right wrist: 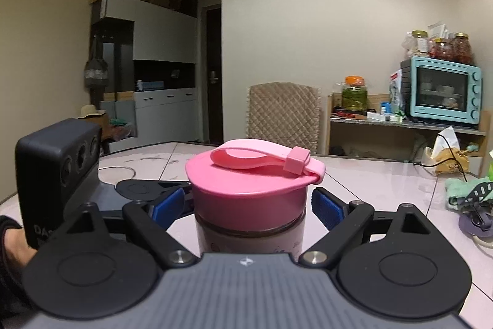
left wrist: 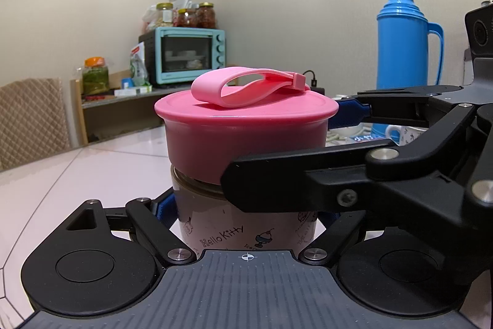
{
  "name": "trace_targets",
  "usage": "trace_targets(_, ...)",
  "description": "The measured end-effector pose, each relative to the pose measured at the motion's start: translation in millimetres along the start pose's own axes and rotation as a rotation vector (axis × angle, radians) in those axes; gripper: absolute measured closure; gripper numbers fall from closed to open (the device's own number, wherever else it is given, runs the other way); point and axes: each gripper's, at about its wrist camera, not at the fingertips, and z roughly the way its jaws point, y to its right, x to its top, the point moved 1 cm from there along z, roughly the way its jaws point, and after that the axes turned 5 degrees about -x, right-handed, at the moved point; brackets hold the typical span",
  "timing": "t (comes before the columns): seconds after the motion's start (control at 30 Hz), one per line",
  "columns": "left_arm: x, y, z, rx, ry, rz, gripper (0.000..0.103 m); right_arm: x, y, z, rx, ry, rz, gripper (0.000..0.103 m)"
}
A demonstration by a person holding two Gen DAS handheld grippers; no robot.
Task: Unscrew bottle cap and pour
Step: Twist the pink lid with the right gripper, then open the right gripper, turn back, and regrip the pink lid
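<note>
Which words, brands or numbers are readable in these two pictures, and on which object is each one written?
"Hello Kitty": on the bottle body, below the pink cap, left wrist view.
"ice...": beside the ice-cream drawing on the same bottle, cut off.
"DA...": on the black camera box, right wrist view, the rest hidden.
Too small or blurred: jar labels above the toaster oven, the packets beside it, the mug print.

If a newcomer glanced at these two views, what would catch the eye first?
The pink cap with its loop strap, dead centre on the Hello Kitty bottle, which the left claw grips. The right claw flanks the cap, pads apart. A blue thermos stands behind, right.
</note>
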Motion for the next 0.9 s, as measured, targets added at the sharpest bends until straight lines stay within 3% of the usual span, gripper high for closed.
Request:
trace_targets(0.6,0,0,0,0.001,0.0,0.0,0.013,1,-7,13,-0.061,0.024,0.024,0.018)
trace_targets(0.73,0,1,0,0.001,0.0,0.0,0.013,3,4,14,0.01,0.016,-0.002,0.018)
trace_targets(0.9,1,1,0,0.001,0.0,0.0,0.013,8,32,19,0.187,-0.002,-0.045,0.018)
